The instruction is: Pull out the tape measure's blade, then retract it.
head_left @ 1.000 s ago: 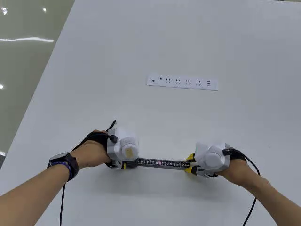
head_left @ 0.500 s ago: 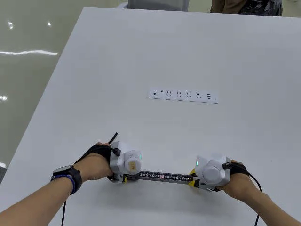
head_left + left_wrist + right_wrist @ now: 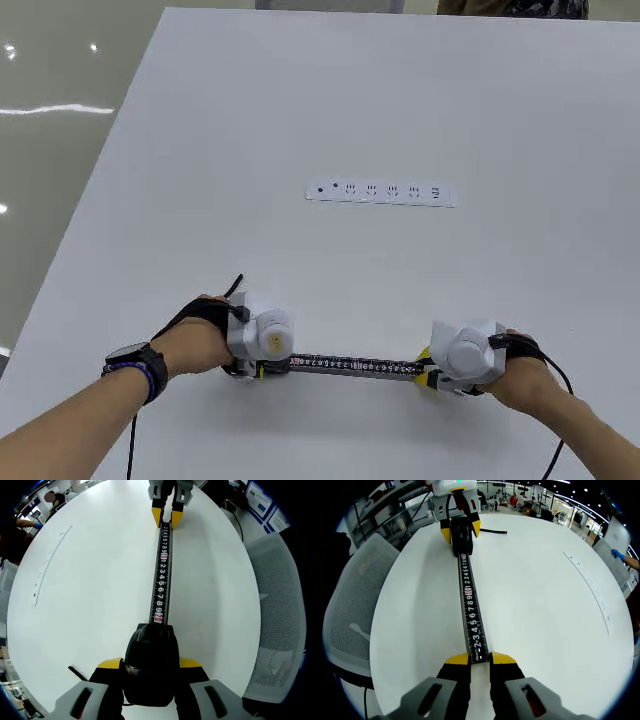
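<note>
Head view: the left gripper and right gripper hold the blade stretched straight between their jaws. Left gripper view: the jaws clamp the black tape measure case. Right gripper view: the jaws pinch the blade's tip.

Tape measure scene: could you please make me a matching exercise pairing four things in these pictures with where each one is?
Things:
1. tape case
2. blade tip
3. power strip
4. mesh chair

Places:
A. lies alone, farther up the table
B. clamped in the right tongs
C. stands beside the table
D. gripped by the left tongs

Pairs: 1-D, 2-B, 3-A, 4-C
</note>
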The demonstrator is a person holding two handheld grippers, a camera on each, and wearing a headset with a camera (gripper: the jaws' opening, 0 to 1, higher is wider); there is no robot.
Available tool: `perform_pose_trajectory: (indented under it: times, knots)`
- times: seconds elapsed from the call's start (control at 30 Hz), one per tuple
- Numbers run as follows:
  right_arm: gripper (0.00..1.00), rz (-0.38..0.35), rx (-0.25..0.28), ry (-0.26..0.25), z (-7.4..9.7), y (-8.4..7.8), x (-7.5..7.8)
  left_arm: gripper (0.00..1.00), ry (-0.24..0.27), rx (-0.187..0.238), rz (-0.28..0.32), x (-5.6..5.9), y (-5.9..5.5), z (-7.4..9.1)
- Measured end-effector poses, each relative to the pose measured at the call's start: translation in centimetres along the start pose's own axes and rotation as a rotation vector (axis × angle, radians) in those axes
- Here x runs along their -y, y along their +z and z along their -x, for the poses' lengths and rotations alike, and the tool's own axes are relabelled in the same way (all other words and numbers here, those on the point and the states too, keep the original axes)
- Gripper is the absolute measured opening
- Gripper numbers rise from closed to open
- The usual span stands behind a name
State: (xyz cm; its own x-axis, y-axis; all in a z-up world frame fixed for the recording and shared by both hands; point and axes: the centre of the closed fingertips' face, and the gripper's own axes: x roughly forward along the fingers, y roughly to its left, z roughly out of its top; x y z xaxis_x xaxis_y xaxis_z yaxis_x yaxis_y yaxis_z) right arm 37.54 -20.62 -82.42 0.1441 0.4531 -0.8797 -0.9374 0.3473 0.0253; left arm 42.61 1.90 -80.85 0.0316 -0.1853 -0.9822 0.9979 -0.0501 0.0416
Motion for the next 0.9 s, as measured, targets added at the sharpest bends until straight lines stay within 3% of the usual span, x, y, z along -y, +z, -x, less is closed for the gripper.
perform_pose_trajectory:
  times: [0.9]
  knots:
    - [0.12, -0.035, -0.029, -0.009, 1.7, -2.9, 0.5, 0.37, 0.002, -0.010, -0.005, 0.0, 0.0, 0.0]
